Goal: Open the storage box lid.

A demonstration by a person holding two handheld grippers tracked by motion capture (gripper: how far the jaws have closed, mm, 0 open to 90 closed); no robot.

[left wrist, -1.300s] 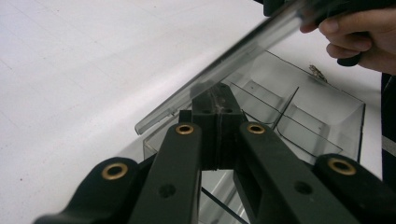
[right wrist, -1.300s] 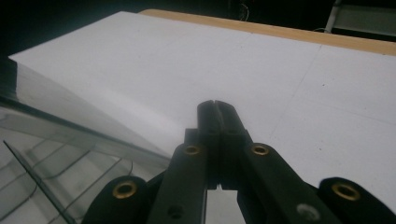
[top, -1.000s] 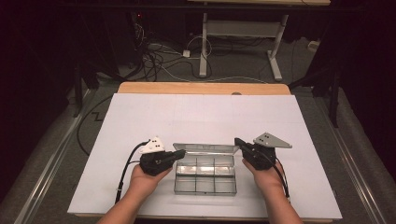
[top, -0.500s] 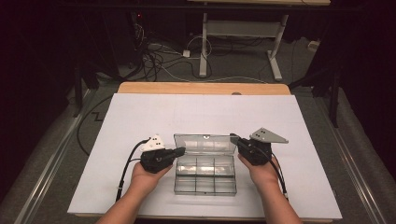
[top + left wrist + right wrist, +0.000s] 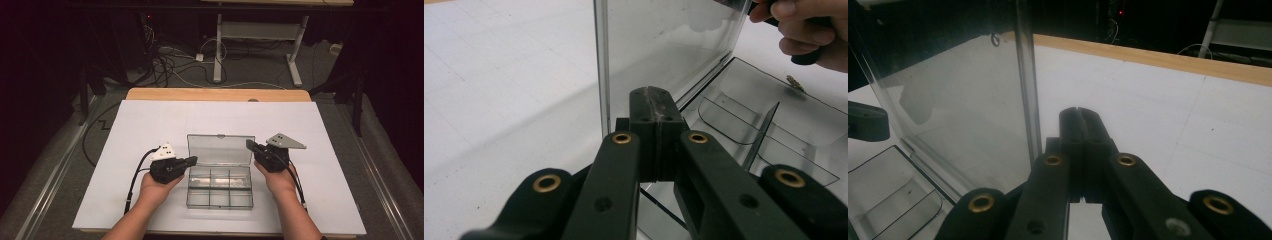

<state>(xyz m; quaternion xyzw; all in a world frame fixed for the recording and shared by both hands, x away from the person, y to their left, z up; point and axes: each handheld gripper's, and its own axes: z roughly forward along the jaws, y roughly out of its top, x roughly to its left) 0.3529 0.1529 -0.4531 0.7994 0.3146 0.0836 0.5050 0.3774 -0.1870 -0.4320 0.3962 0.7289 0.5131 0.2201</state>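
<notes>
A clear plastic compartment box (image 5: 220, 192) lies near the front of the white table, with its lid (image 5: 220, 150) standing upright at the back. My left gripper (image 5: 194, 160) is shut and empty, its tip at the box's left side, close to the lid's left edge (image 5: 600, 65). In the left gripper view the shut jaws (image 5: 655, 95) point at the lid (image 5: 664, 45) and the divided tray (image 5: 794, 115). My right gripper (image 5: 248, 144) is shut and empty, and its tip (image 5: 1080, 112) sits right beside the lid's right edge (image 5: 1025, 75).
The white table top (image 5: 150, 125) has free room all around the box. A wooden strip (image 5: 215, 94) runs along its far edge. Beyond it are cables (image 5: 165, 65) and desk legs (image 5: 218, 45) on the dark floor.
The lid has swung up from a low tilt to upright. My right gripper has moved slightly back with the lid's right edge. The left gripper has stayed put.
</notes>
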